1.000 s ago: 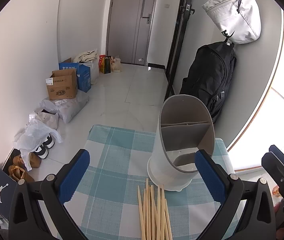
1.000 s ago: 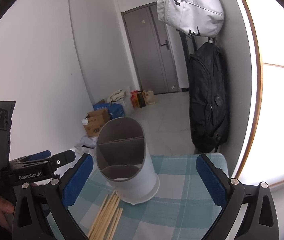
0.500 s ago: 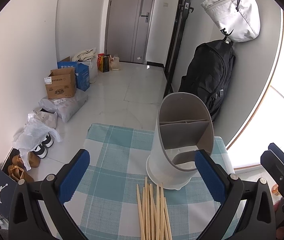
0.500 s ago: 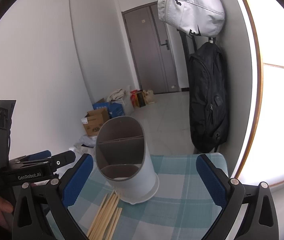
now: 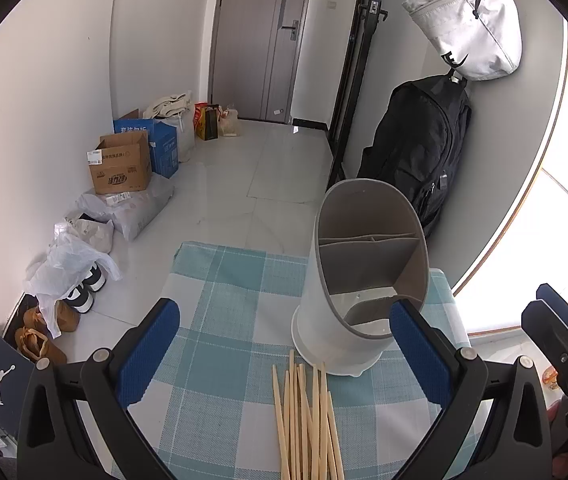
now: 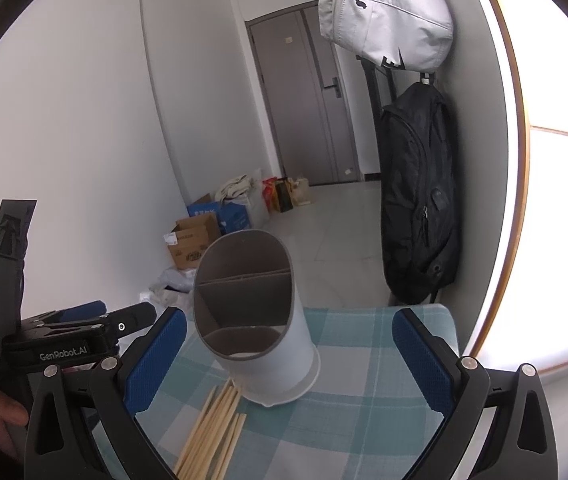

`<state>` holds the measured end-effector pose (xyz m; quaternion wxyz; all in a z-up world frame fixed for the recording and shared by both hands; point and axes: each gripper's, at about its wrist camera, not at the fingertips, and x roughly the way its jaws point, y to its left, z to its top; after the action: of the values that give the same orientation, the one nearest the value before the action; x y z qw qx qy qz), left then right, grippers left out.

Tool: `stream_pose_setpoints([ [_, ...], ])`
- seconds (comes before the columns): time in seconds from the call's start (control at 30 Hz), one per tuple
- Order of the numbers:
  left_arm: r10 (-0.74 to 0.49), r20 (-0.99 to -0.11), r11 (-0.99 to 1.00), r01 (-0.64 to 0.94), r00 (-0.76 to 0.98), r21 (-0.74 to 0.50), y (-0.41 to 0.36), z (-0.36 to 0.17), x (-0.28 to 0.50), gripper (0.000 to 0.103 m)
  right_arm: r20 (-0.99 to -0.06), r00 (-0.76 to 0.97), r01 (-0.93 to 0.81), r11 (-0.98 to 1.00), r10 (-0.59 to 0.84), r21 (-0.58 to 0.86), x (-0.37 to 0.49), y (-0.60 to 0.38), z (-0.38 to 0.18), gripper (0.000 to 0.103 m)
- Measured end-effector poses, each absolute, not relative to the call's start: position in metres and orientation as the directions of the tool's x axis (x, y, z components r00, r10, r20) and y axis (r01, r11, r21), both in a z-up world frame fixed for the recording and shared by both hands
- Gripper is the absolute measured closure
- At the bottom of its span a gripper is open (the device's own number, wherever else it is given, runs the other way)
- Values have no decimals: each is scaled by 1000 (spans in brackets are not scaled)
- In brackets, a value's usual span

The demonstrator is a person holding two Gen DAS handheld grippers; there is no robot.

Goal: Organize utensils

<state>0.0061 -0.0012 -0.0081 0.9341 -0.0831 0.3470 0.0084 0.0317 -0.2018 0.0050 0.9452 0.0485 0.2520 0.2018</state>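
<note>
- Left claw [image 5: 284,354]: fingers wide apart, nothing between the blue pads [image 5: 148,350], hovering over the checked cloth [image 5: 220,292] on the desk.
- Right claw [image 6: 284,354]: also spread wide, empty, above the same cloth [image 6: 363,408].
- Chopsticks [image 5: 307,420]: loose bundle of light wooden sticks lying flat on the cloth, between the left claw's fingers and close in; tips fan out toward the holder. In the right wrist view the chopsticks [image 6: 212,428] lie just inside the right claw's left finger.
- Utensil holder [image 5: 359,276]: white cylinder with grey inside and slanted rim, upright, just ahead of the chopstick tips, toward the left claw's right finger. Dividers split it into compartments; all look empty.
- Same holder [image 6: 256,316] sits ahead of the right claw, nearer its left finger; the nearest stick tips come right up to its base, contact unclear.
- Left claw's body [image 6: 60,340] shows at the left of the right wrist view; right claw's body [image 5: 563,344] at the right edge of the left wrist view.
- Beyond the desk: black backpack [image 5: 415,148] hanging on the wall, white bag [image 5: 467,24] above it, cardboard box [image 5: 120,166] on the floor.
</note>
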Motion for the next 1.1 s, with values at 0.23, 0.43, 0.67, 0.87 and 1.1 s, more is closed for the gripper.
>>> stream_pose_setpoints([
  [0.23,-38,-674,989,-71,738,-133,3,-14,9,1,-476,782,-353,915,403,194,34,-200,2,0],
  [0.43,-1,-725,990,-104,689,-100,22,-31,11,1,-461,787,-375,911,410,169,32,-198,7,0],
  [0.67,-12,-854,990,-113,521,-83,35,-75,26,6,-493,750,-400,896,441,192,42,-193,1,0],
  [0.87,-112,-926,989,-55,362,-141,21,-104,37,28,-505,733,-407,889,456,211,50,-195,-3,0],
  [1.1,-143,-952,987,-35,269,-159,5,-111,41,50,-513,717,-394,881,472,261,56,-205,-5,0],
])
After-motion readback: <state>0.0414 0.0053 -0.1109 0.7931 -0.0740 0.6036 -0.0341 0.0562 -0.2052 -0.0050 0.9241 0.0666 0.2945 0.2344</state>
